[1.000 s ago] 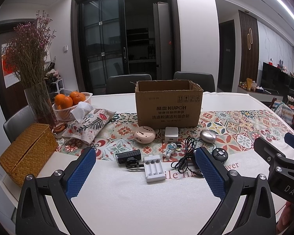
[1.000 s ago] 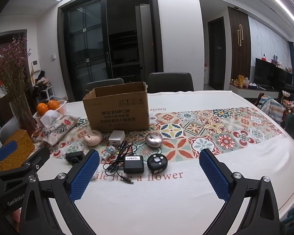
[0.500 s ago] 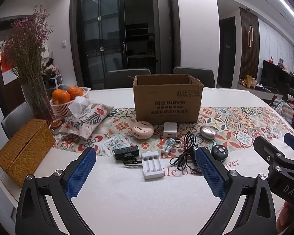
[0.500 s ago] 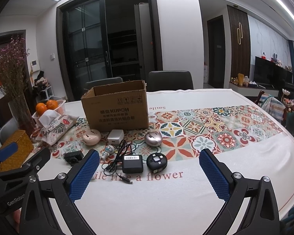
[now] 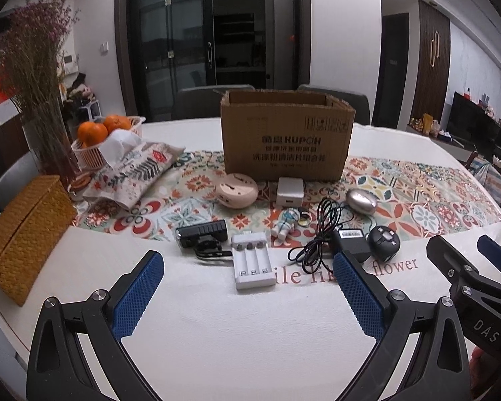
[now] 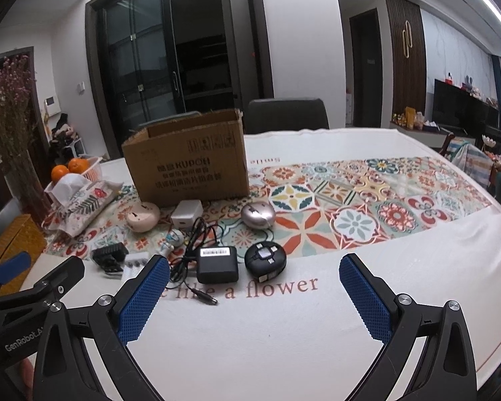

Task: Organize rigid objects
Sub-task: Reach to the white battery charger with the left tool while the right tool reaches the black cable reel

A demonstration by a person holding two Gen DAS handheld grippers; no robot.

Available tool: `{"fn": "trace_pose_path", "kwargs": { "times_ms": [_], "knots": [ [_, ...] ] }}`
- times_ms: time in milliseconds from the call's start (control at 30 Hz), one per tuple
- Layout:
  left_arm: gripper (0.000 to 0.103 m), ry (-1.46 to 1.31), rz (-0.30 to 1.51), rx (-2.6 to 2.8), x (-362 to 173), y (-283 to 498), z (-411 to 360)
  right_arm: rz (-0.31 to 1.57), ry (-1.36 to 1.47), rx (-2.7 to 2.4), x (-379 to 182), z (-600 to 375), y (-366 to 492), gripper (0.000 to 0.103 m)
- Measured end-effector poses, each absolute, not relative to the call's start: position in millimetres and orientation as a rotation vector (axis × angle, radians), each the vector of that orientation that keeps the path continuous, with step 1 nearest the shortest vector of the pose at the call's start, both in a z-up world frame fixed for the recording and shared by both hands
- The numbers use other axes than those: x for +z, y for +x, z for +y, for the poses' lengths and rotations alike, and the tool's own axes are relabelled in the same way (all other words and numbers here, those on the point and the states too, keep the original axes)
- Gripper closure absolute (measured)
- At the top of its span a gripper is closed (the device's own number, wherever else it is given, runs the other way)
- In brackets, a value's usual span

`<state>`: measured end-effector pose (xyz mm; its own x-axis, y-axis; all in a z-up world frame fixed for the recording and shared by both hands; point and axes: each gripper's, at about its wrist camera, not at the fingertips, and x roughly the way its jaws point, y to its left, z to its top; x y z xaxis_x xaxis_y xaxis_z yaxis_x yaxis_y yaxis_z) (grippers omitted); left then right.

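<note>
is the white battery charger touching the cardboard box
Apart. The left wrist view shows the white battery charger lying well in front of the cardboard box, patterned cloth between them.

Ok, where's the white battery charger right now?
In the left wrist view, the battery charger lies on the white cloth at centre, between the black clip light and the coiled black cable.

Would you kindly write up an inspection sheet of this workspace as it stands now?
Surface: table under a white cloth with a patterned band.
Job's things: open cardboard box; in front of it a battery charger, white plug, pink case, silver case, astronaut figure, black adapter.
Clutter: orange basket, tissue pouch, wicker box.
Grippers: left gripper and right gripper open, empty.
Cables: black cord lies loose.
Surroundings: chairs, dark glass doors.
</note>
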<state>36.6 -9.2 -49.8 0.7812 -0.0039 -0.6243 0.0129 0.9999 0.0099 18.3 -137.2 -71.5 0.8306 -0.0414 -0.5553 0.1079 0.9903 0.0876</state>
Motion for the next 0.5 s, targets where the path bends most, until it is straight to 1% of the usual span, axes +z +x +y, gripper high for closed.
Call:
{"fn": "trace_pose_path", "kwargs": {
  "times_ms": [433,500],
  "knots": [
    [0.001,0.019,0.775,0.007,-85.1,75.2,-16.6,0.665,0.125,-0.1,-101.9,-150.0,56.9,0.001],
    [0.004,0.015,0.795,0.009,-91.0,81.4,-16.3,0.676,0.105,-0.106,-106.5,-148.7,63.1,0.001]
  ]
}}
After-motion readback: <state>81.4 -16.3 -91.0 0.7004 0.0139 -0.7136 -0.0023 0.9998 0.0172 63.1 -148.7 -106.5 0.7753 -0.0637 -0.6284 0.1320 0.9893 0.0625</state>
